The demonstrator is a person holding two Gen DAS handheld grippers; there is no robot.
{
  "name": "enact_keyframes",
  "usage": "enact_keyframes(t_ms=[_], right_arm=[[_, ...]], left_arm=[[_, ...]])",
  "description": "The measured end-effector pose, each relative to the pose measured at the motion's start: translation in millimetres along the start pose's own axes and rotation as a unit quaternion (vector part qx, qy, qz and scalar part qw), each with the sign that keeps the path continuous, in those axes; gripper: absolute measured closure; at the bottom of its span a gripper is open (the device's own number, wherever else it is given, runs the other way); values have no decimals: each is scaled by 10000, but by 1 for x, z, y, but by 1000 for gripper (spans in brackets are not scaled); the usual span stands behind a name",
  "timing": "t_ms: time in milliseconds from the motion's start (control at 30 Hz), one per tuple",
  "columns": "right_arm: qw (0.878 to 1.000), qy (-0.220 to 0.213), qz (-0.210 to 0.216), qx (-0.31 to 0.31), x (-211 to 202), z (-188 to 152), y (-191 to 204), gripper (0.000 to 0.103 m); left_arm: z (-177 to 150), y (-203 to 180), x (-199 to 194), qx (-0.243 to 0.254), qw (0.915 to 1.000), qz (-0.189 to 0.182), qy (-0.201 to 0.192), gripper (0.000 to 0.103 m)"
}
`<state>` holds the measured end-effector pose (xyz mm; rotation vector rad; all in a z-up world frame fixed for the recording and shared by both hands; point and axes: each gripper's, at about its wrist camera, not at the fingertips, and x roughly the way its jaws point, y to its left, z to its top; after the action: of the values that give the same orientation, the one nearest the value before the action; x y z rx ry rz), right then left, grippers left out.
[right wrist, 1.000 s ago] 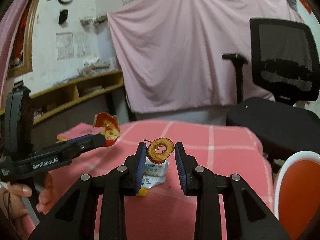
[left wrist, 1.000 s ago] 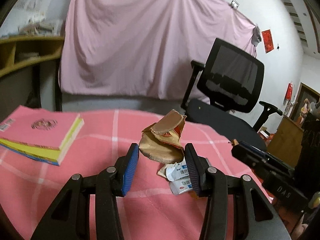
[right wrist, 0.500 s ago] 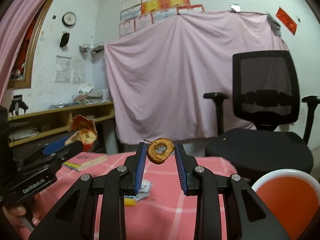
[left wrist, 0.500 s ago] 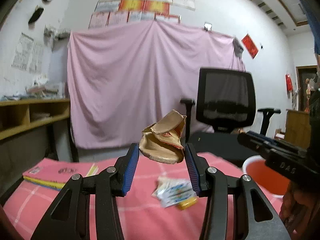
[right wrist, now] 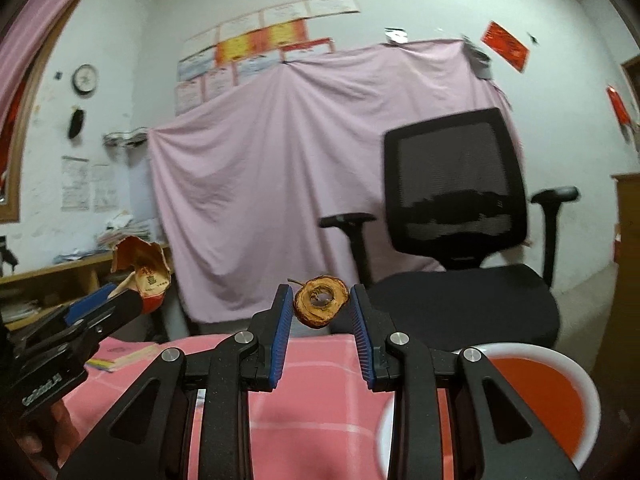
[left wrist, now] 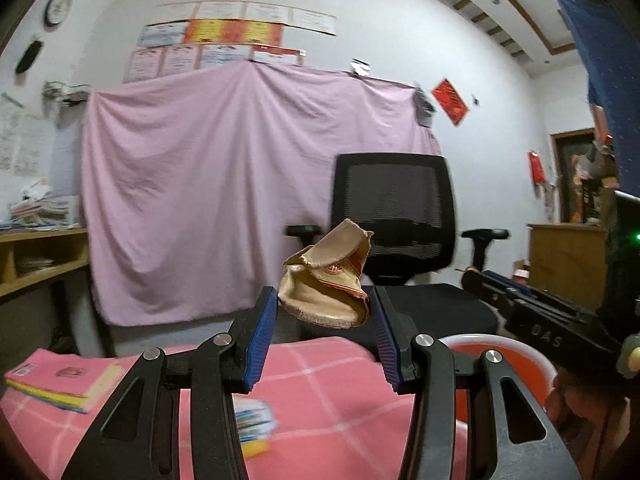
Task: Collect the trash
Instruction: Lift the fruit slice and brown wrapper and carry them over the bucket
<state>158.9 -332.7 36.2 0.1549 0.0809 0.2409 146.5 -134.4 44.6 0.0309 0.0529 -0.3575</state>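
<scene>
Here, above the pink-clothed bench (left wrist: 328, 376), the left gripper (left wrist: 324, 312) is clamping a crumpled paper cup (left wrist: 326, 280) in part-open jaws, while the right gripper (right wrist: 320, 312) is pinching a dried apple slice (right wrist: 320, 306) in narrower jaws, both aloft.

This looks like a room in a home — part study, part living space. A big pink sheet (left wrist: 256, 184) hangs on the white wall, with paper certificates (left wrist: 240, 32) stuck above it and a round clock (left wrist: 57, 9) nearby. A black office chair (right wrist: 460, 216) stands behind a bench with a pink checked cloth (left wrist: 320, 380). Wooden shelves (left wrist: 40, 252) hold piles of paper — and a book (left wrist: 60, 380) lies on the cloth.
</scene>
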Motion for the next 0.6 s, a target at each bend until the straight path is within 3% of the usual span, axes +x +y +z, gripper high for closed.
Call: enact_keyframes(t_ms=[233,600], right_arm=[[9986,182,-432,225,-13,0,-48,76],[9914,530,-783,908,-15,-3,-98,75]], left_arm=[[4,-61,30,283,9977,-577,197,61],[6,-104,74,214,9886,-1199,882,59]])
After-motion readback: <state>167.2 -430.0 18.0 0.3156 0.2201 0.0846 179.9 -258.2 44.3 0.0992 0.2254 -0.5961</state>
